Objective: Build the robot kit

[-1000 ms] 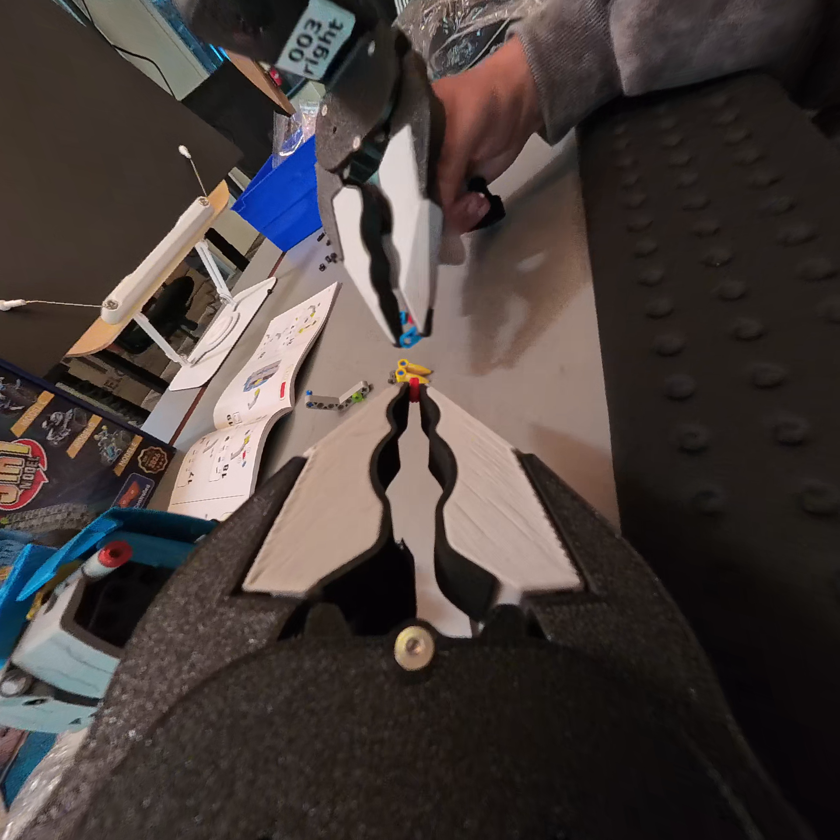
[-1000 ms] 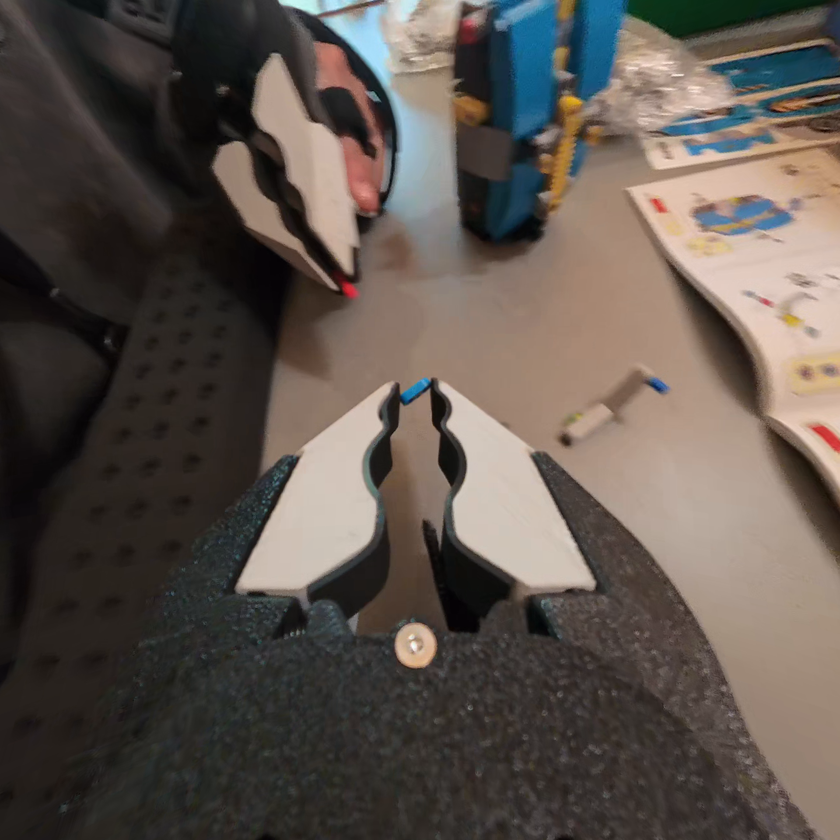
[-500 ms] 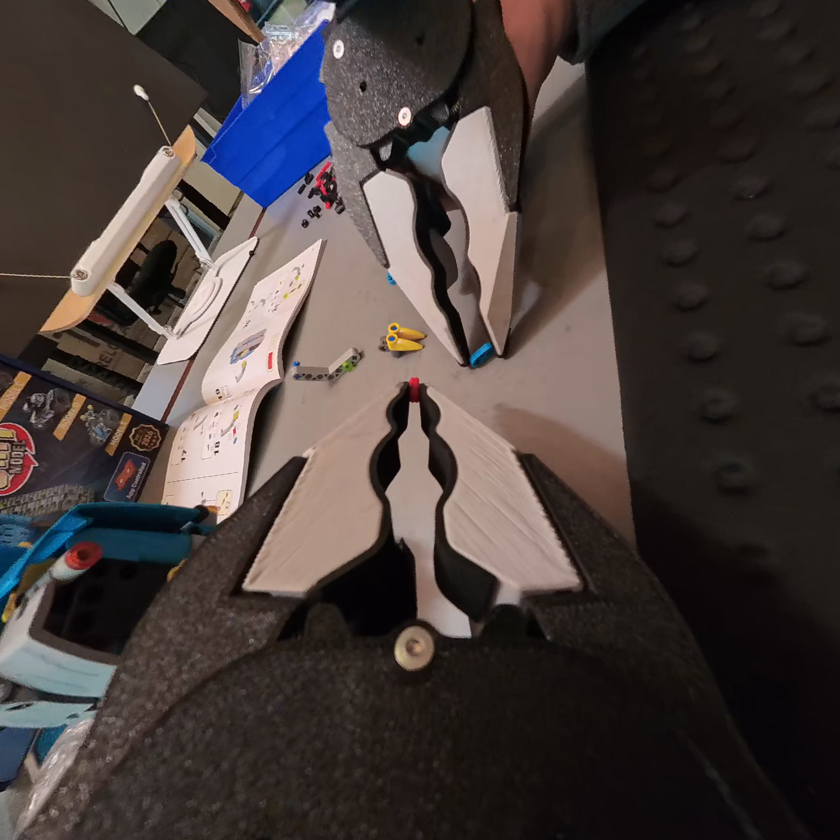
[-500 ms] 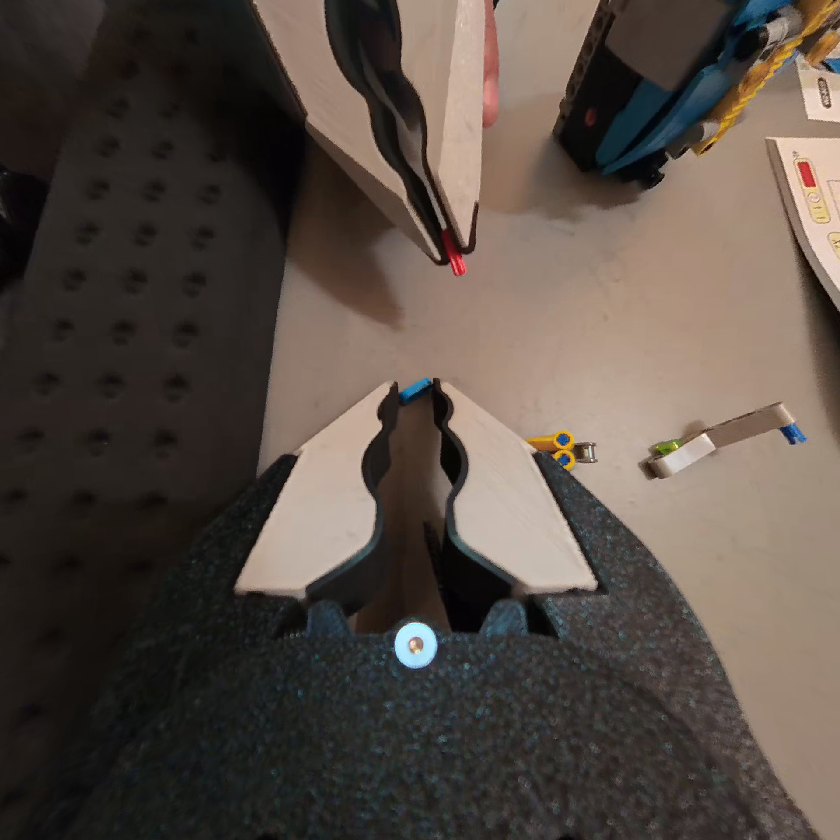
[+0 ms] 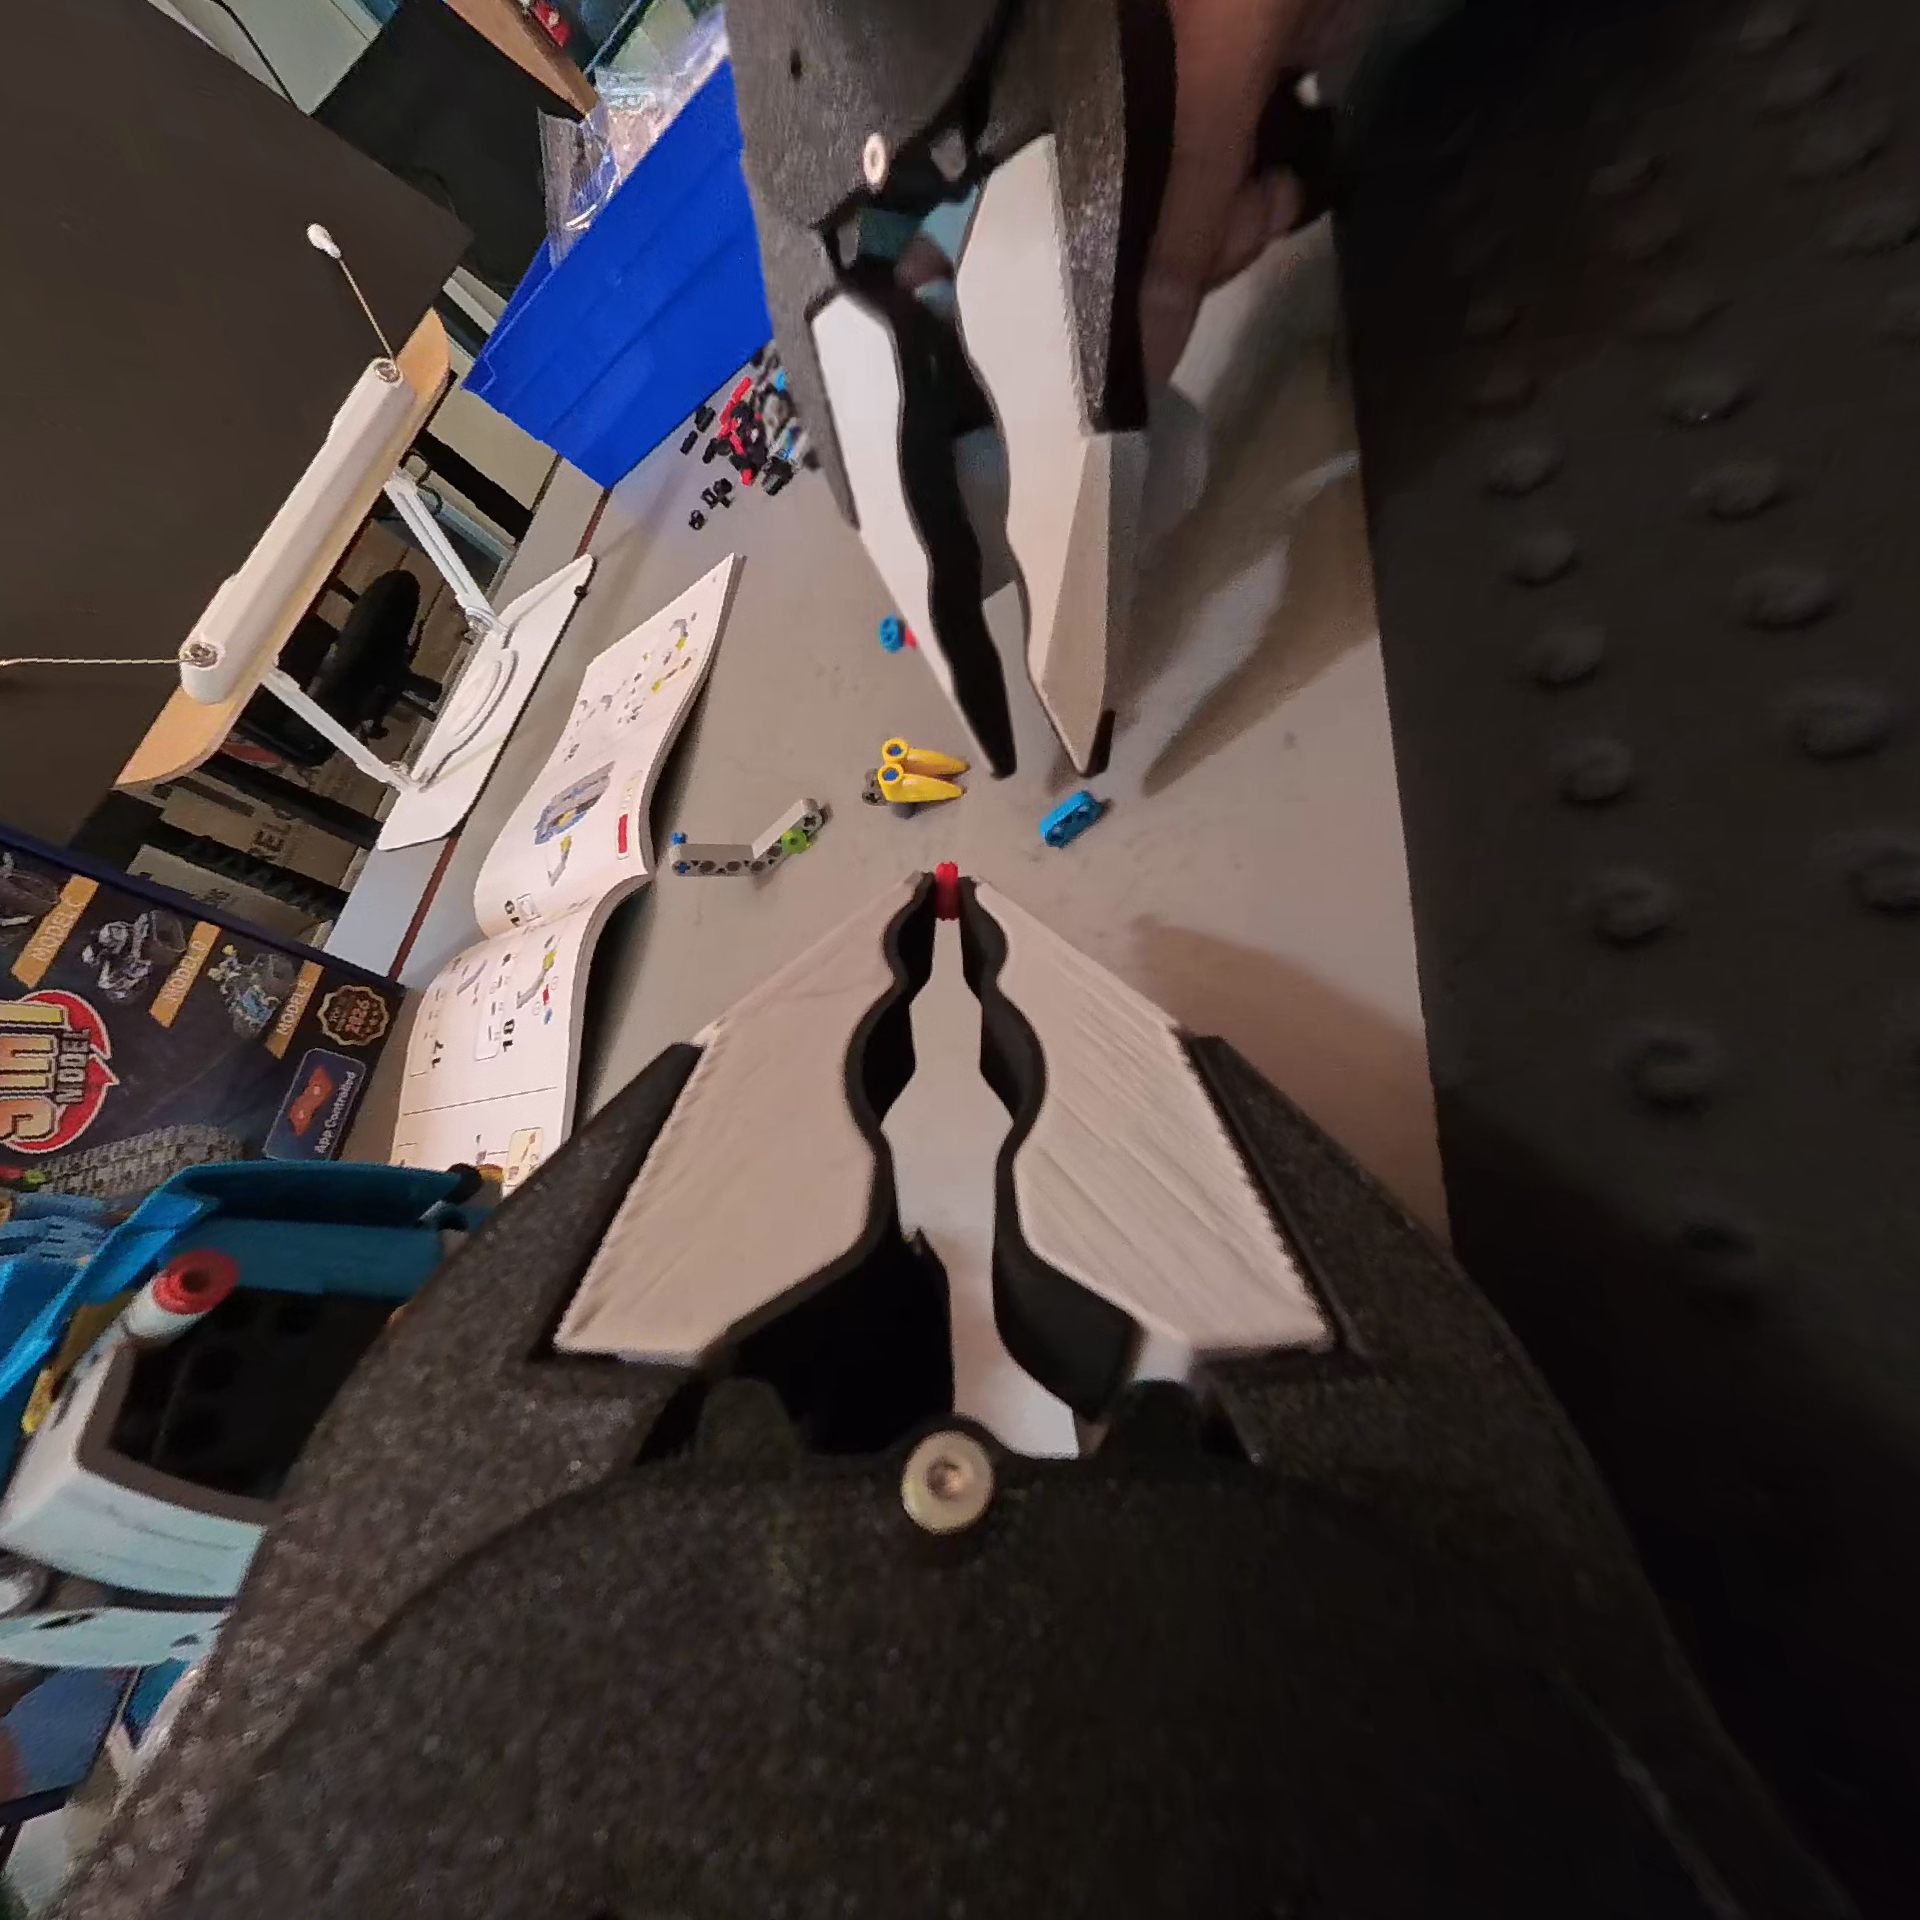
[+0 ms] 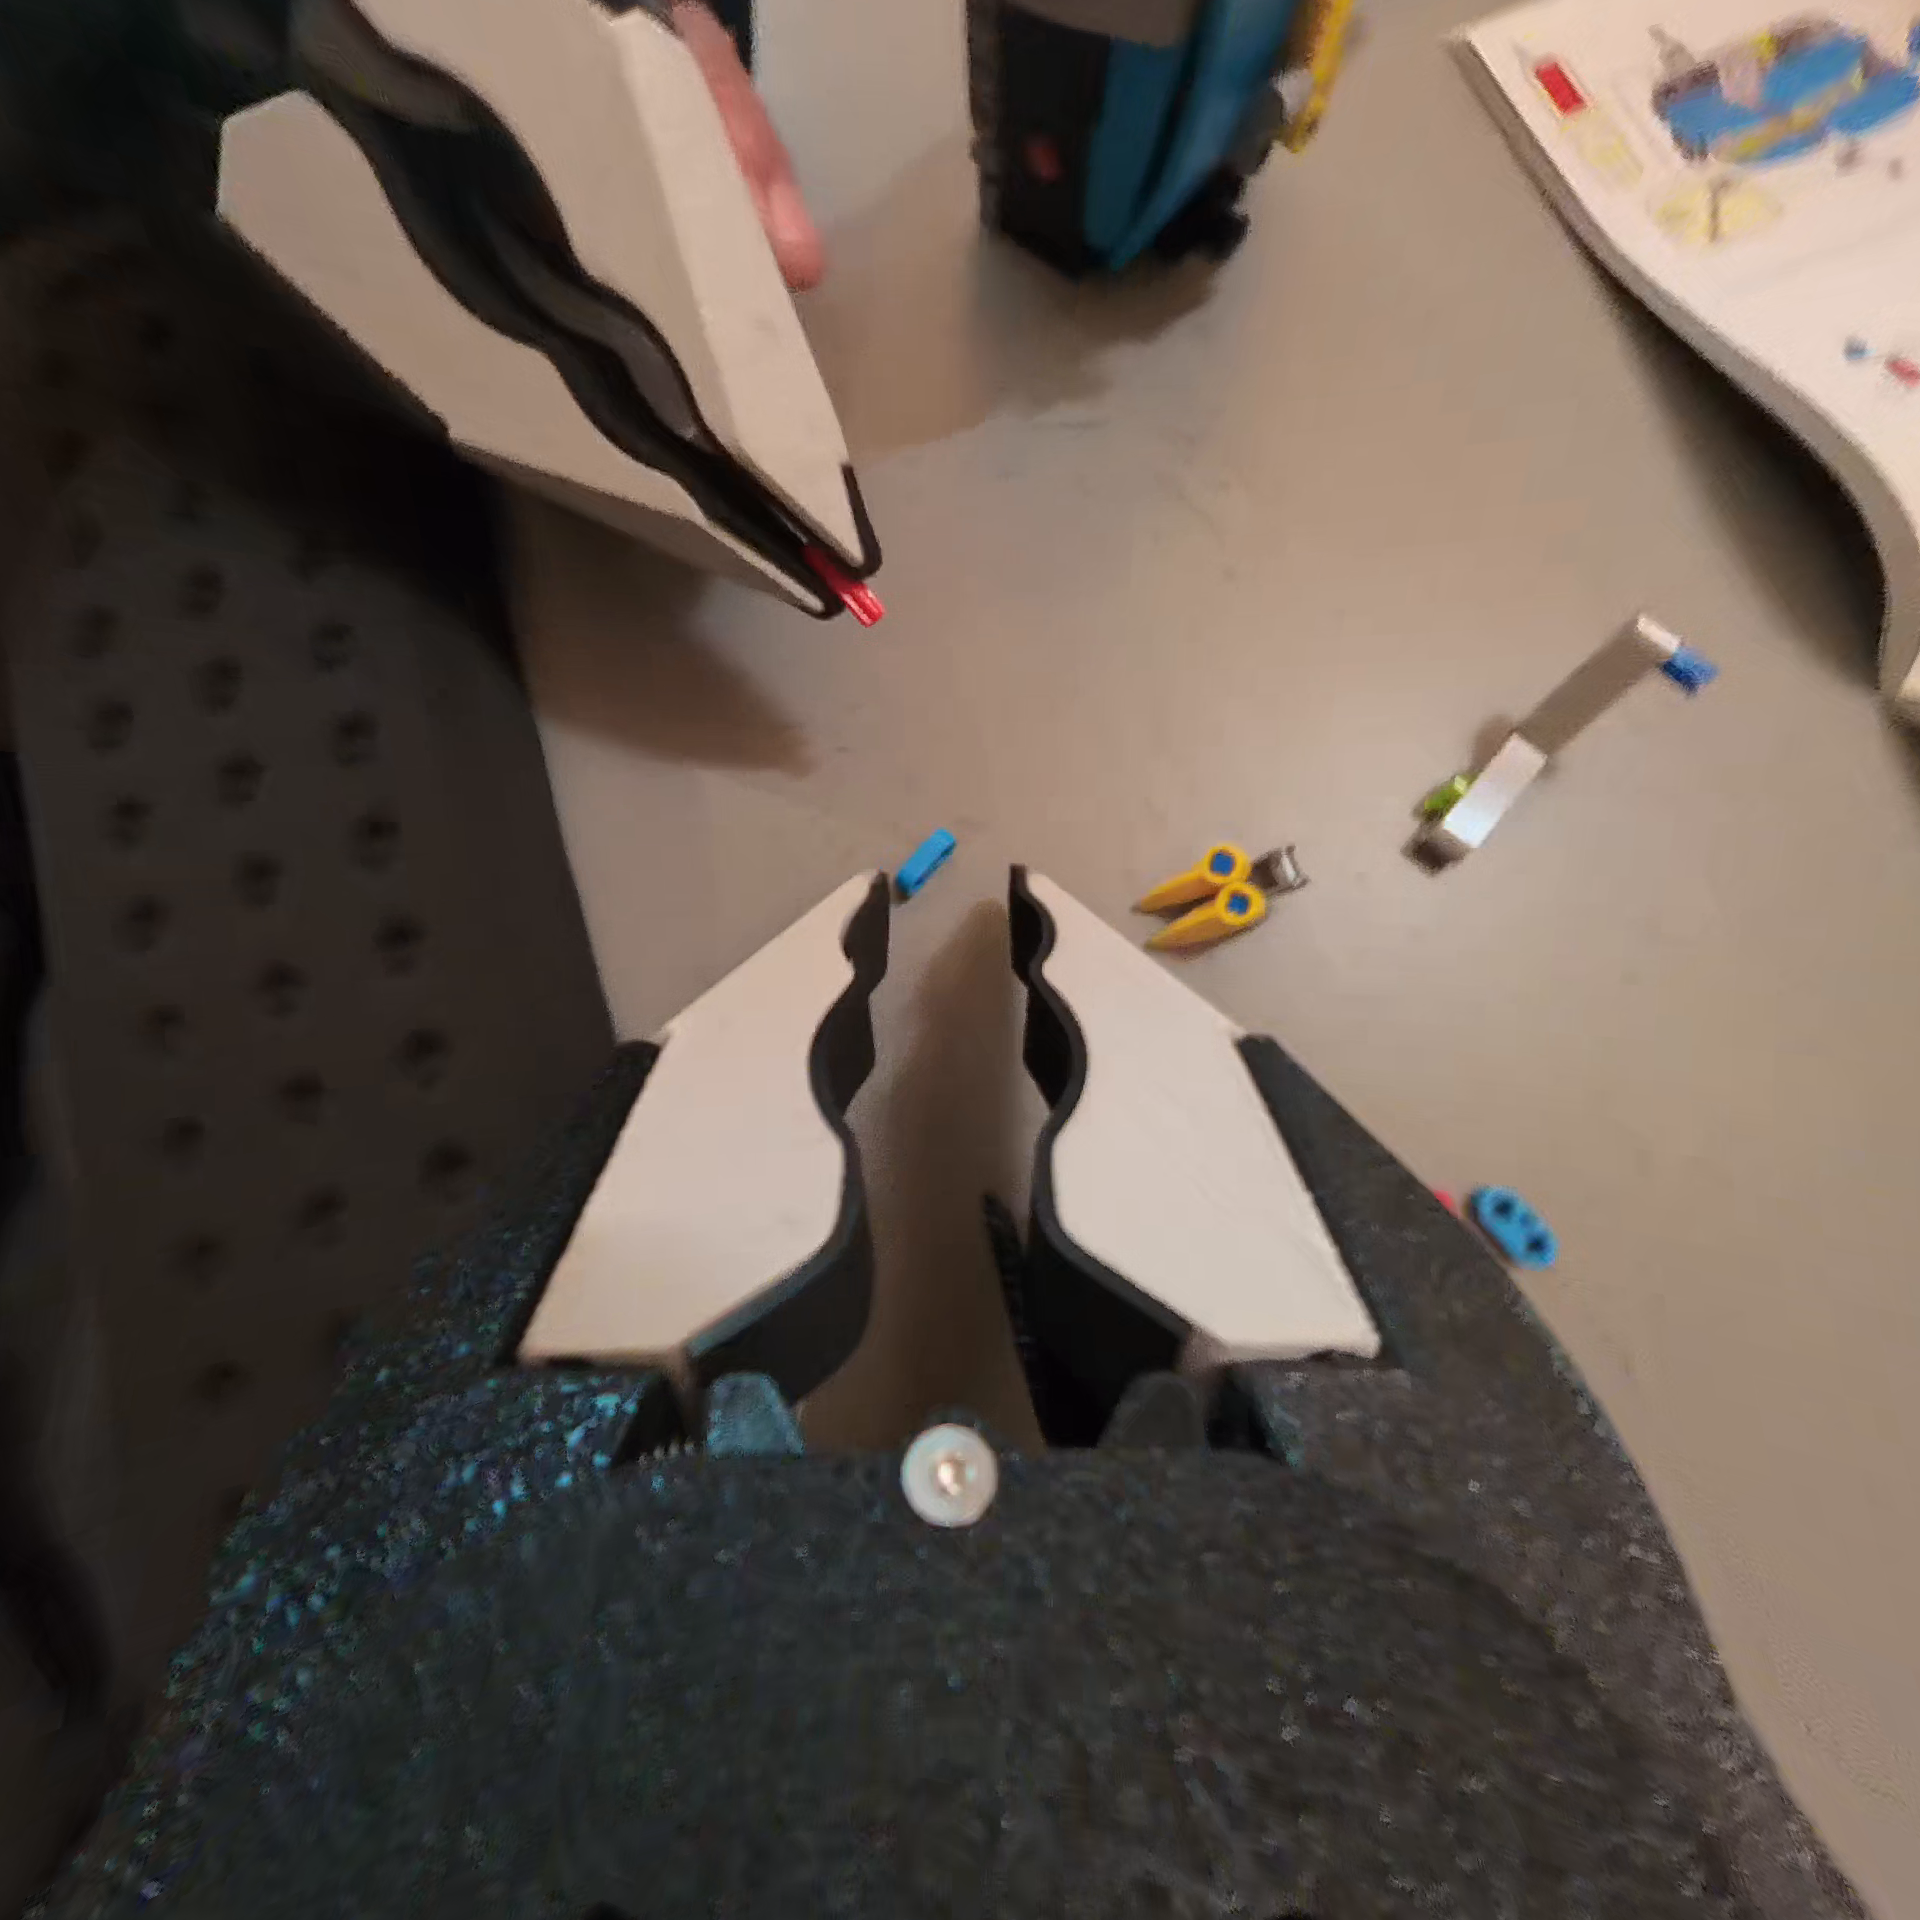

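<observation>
My left gripper (image 5: pixel 945 885) is shut on a small red peg (image 5: pixel 945 891) at its tips; it also shows in the right wrist view (image 6: pixel 844 582) with the red peg (image 6: pixel 858 601) sticking out. My right gripper (image 6: pixel 948 879) is open and empty just above the grey table (image 6: pixel 1195 540); in the left wrist view it (image 5: pixel 1044 767) stands tips down. A small blue brick (image 6: pixel 923 860) lies on the table by its left fingertip, and also shows in the left wrist view (image 5: pixel 1068 817). A yellow two-pronged piece (image 6: pixel 1205 896) lies just right of it.
A grey angled beam (image 6: pixel 1548 743) and another blue piece (image 6: pixel 1513 1228) lie to the right. An open instruction booklet (image 5: pixel 582 831) and a blue toy model (image 6: pixel 1143 114) sit farther off. A dark dimpled mat (image 5: pixel 1662 727) borders the table. A blue bin (image 5: pixel 634 301) and several loose small parts (image 5: pixel 743 436) are at the back. The left gripper's tips are roughly 5 centimeters from the right gripper's. My right gripper is the nearer one to the blue piece (image 6: pixel 1513 1228): about 11 centimeters, against 15 centimeters.
My right gripper came down to the table, opened and let go of the blue brick, which now lies on the table. My left gripper still holds the red peg.
</observation>
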`<state>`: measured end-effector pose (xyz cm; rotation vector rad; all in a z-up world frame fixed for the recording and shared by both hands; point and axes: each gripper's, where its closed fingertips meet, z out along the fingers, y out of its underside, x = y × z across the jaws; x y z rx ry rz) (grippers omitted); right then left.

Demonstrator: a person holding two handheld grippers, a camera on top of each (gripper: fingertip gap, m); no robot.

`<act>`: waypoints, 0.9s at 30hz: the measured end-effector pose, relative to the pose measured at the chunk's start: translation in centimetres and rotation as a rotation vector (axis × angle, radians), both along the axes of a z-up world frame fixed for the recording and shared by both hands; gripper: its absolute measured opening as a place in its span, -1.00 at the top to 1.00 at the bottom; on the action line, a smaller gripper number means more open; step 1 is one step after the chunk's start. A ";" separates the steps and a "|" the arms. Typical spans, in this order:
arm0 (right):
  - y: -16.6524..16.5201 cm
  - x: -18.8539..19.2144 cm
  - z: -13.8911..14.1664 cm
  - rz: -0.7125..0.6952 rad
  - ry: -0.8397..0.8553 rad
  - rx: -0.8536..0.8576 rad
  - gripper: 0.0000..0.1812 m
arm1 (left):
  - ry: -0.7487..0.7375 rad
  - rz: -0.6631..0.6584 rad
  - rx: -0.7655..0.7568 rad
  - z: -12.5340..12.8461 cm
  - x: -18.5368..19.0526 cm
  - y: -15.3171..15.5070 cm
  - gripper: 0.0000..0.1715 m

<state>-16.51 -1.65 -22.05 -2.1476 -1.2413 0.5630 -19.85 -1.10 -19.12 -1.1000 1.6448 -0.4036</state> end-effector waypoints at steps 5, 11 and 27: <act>-0.8 -1.0 2.0 -0.268 0.079 -0.053 0.86 | 0.013 -0.005 0.017 -0.2 0.0 -0.1 0.96; -0.4 -0.6 -0.5 -0.360 -0.002 -0.070 0.79 | 0.013 -0.009 0.026 -0.2 0.1 -0.3 0.96; 0.7 -3.3 3.8 -0.404 0.412 -0.099 0.97 | -0.064 0.007 0.017 1.3 0.0 -0.4 0.97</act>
